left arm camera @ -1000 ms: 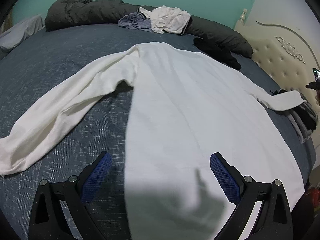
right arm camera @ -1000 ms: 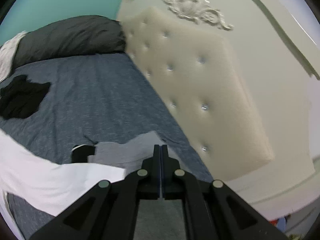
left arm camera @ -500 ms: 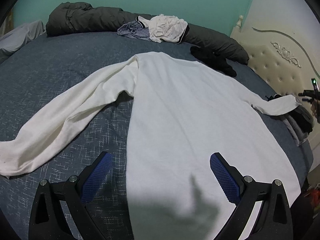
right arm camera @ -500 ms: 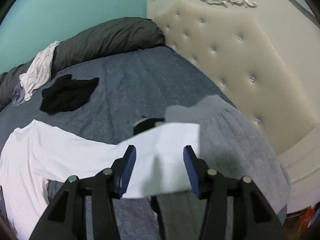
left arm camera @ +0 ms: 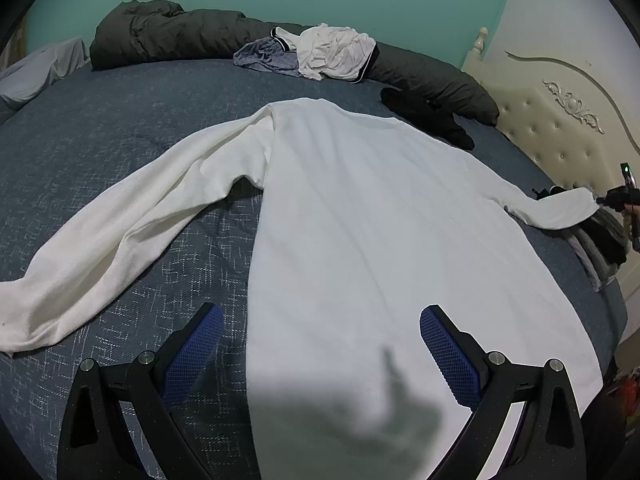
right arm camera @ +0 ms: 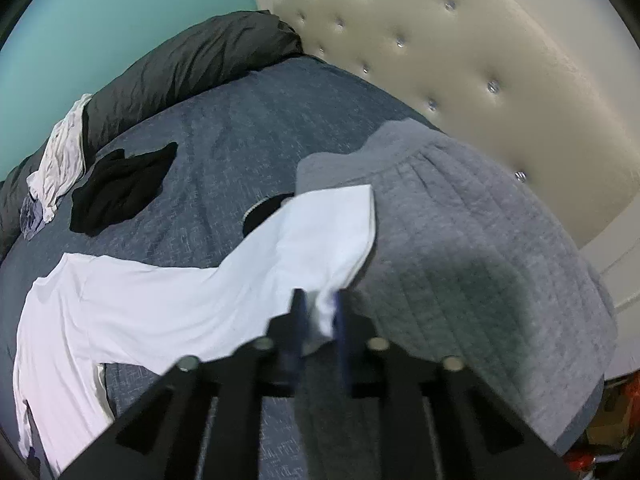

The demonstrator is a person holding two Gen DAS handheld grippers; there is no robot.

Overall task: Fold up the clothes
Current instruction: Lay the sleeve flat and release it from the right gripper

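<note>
**Shirt sleeve caught for the first fold**

Shirt [left arm camera: 360, 216], white and long-sleeved, lies spread flat across a bed [left arm camera: 120, 128] covered in dark blue, its body running away from the left wrist camera and one sleeve [left arm camera: 120, 232] stretched out to the side. The left gripper [left arm camera: 320, 344] hangs above the hem with its jaws wide apart and nothing between them, apparently waiting over the near edge. Across the bed, the right gripper [right arm camera: 318, 312] has its jaws closing on a pinch of white cloth at the cuff end of the other sleeve [right arm camera: 312, 240], which lies partly over a grey quilted garment [right arm camera: 460, 248] near the padded headboard [right arm camera: 460, 60]. Taking the sleeve by its tip looks like the start of drawing it in over the body. A black garment [right arm camera: 120, 188], a crumpled white top [left arm camera: 336, 52] and a dark duvet [left arm camera: 192, 36] rolled along the far edge of the bed lie clear of the shirt. The frame from the right wrist is blurred, so how deep the pinch goes cannot be judged.
</note>
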